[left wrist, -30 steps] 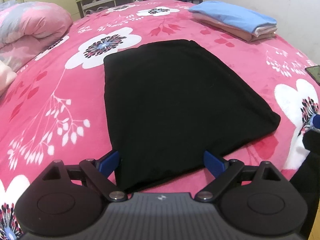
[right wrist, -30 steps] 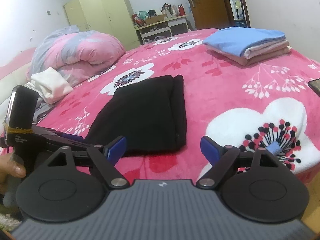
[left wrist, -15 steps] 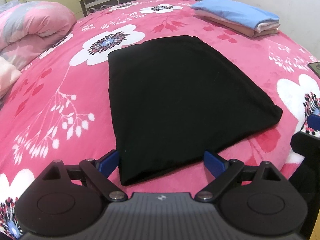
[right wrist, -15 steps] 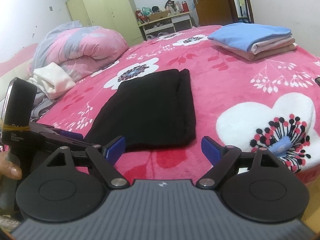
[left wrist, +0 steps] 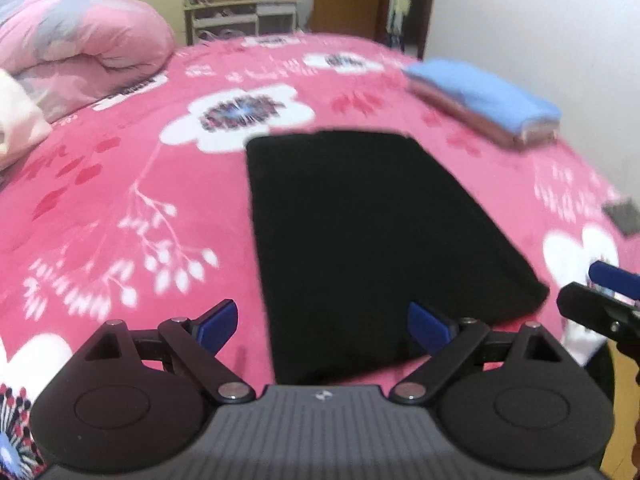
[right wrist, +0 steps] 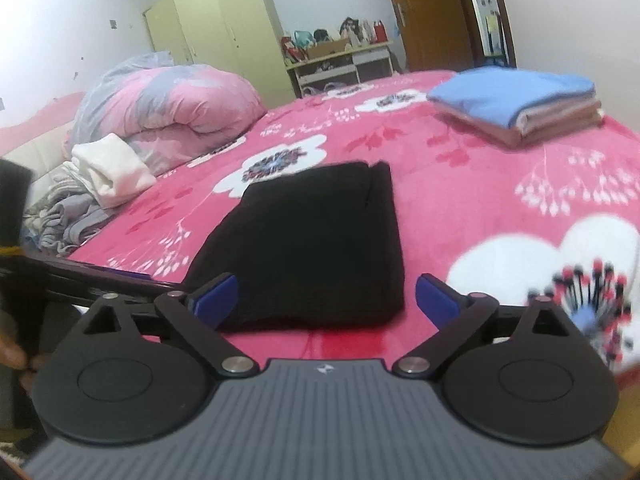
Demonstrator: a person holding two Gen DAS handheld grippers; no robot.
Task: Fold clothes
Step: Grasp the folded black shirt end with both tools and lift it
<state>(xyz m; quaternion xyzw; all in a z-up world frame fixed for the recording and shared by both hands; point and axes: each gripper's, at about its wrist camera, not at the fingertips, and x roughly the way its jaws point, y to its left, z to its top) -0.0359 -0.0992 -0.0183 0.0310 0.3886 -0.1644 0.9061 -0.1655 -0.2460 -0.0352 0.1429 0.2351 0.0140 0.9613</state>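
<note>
The black garment (left wrist: 372,248) lies folded flat near the bed's (left wrist: 120,208) front edge, its near end just ahead of both claws. The left gripper (left wrist: 322,320) stands wide open with nothing held; the garment's near left corner sits between its fingers but the pads do not touch it. The right gripper (right wrist: 326,296) is opening, close to full spread, the near right corner between its fingers, nothing gripped.

Risks, as I judge them: a pinch that catches only the top layer would peel the fold apart; uneven lifts would skew it. The plush cover may get nipped too. The stack (right wrist: 516,108) at the far right edge is well apart and safe.
</note>
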